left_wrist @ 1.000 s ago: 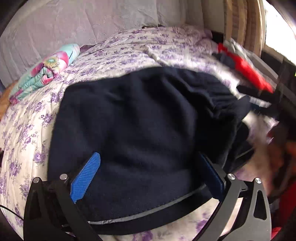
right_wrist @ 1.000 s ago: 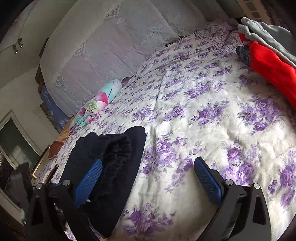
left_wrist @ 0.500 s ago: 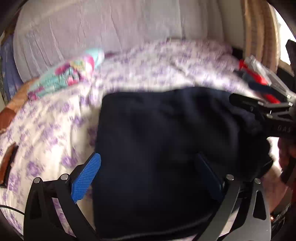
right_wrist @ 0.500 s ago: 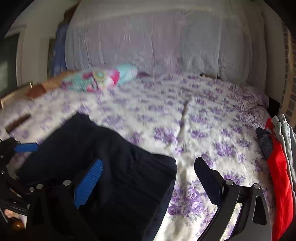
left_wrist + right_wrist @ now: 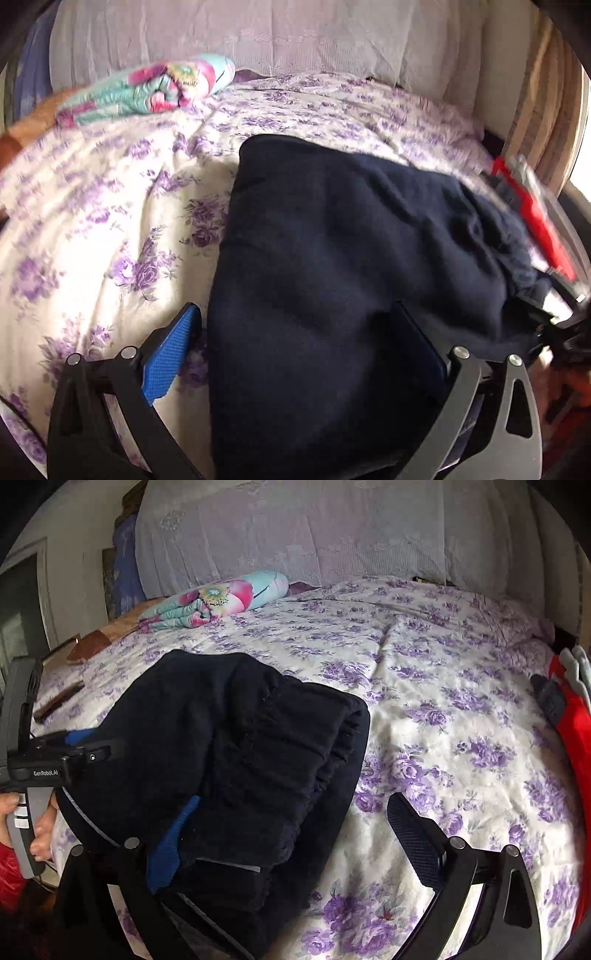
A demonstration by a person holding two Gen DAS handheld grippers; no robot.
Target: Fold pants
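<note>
The dark navy pants (image 5: 332,280) lie folded in a thick bundle on the purple-flowered bedspread (image 5: 110,229), near the bed's front edge. In the right wrist view the pants (image 5: 236,760) sit at the lower left, ribbed waistband on top. My left gripper (image 5: 295,347) is open; its jaws stand wide over the near end of the pants, the right finger over the cloth, the left over the sheet. My right gripper (image 5: 291,834) is open, its left finger partly behind the pants' edge, its right finger over bare bedspread. The left gripper's body (image 5: 55,760) shows at the pants' left side.
A rolled floral blanket (image 5: 221,598) lies at the back left by the grey headboard cover (image 5: 332,531). Red and grey clothes (image 5: 572,716) are piled at the right edge of the bed. A brown flat object (image 5: 92,646) lies at the far left.
Both views have swung: the pants now sit more to the right in the left view and lower left in the right view. Both grippers stay open.
</note>
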